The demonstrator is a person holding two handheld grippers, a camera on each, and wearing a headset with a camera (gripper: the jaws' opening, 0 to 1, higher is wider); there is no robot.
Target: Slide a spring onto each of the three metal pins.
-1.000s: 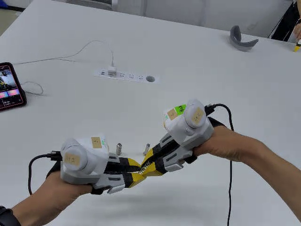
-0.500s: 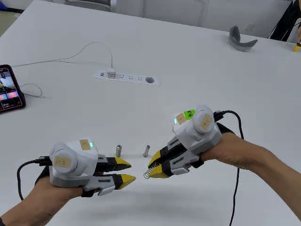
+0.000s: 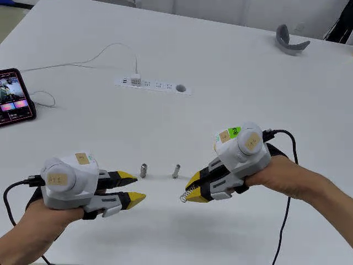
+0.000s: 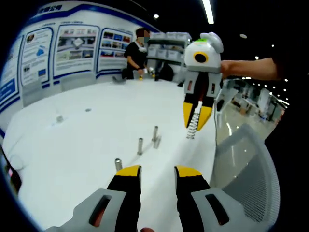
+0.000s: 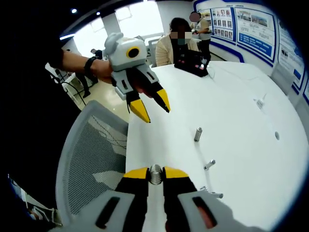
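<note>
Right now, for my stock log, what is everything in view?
table: one, white, under everything.
metal pins: three, silver, standing in a row on the table.
fitted spring: one, silver, on the leftmost pin in the head view.
held spring: one, silver, in the jaws of the right gripper.
power strip: one, white, far side, plug in it.
phone: one, dark, lit screen, left edge.
curved piece: one, grey, far right.
mesh chair: one, pale grey, beside the table.
left gripper: one, white, yellow-tipped jaws open and empty.
right gripper: one, white, yellow-tipped jaws shut on the held spring.
</note>
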